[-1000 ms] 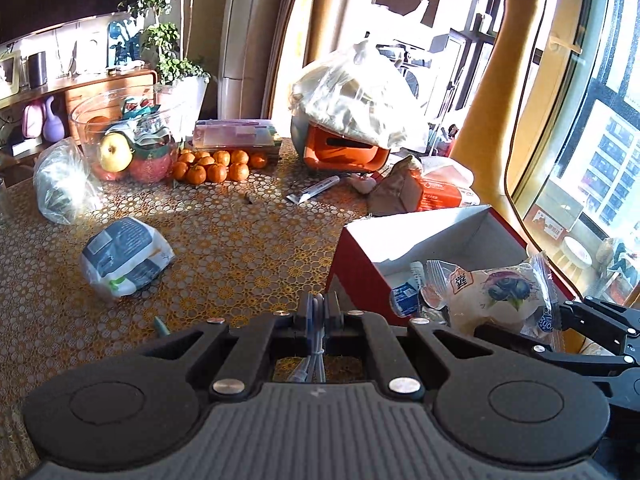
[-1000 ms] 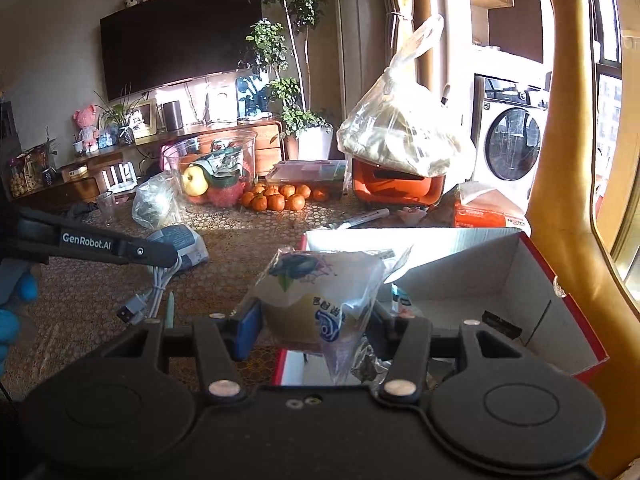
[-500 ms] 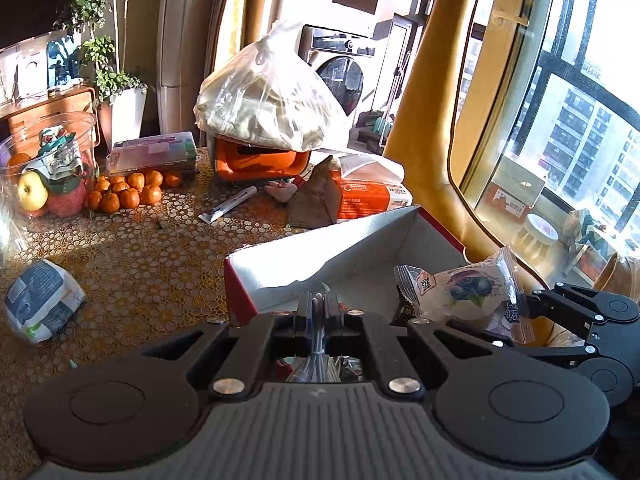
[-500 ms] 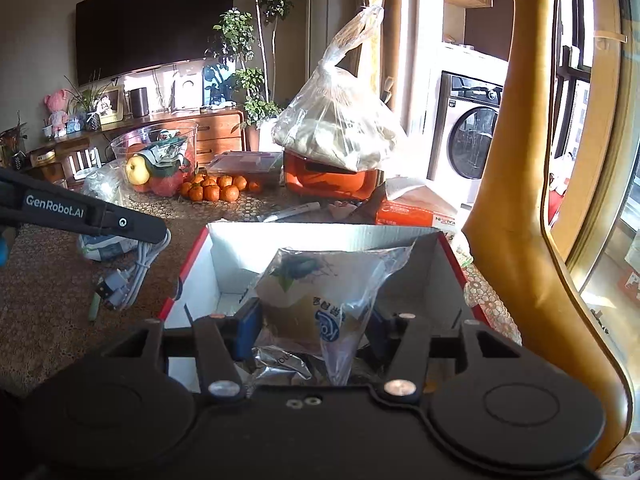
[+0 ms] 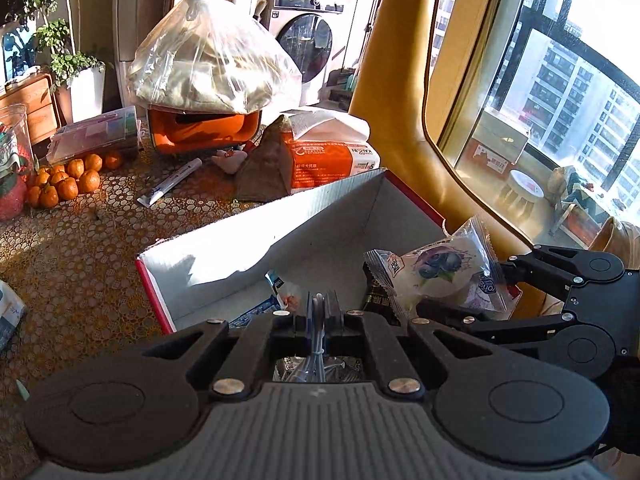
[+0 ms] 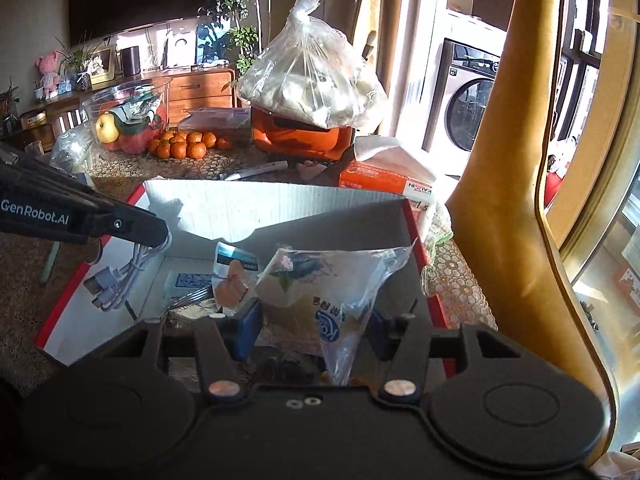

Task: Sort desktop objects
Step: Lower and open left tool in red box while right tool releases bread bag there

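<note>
A red-edged white cardboard box [image 5: 280,232] [image 6: 280,208] lies open on the patterned table, with several small packets inside. My left gripper [image 5: 318,308] [image 6: 156,236] is shut on a coiled white USB cable [image 6: 124,280] [image 5: 318,344], which hangs over the box's left part. My right gripper [image 6: 314,322] [image 5: 500,280] is shut on a clear snack packet with a blueberry print [image 6: 320,292] [image 5: 436,272]. It holds the packet above the right side of the box.
Behind the box are an orange tissue pack [image 5: 332,160], a white tube [image 5: 172,182], an orange container under a knotted plastic bag [image 5: 208,64], several mandarins [image 6: 184,146] and a glass bowl of fruit [image 6: 124,120]. A yellow chair back [image 6: 512,208] rises at the right.
Both grippers have moved from beside the box to above it, the left with the cable and the right with the snack packet. Both grips are unchanged.
</note>
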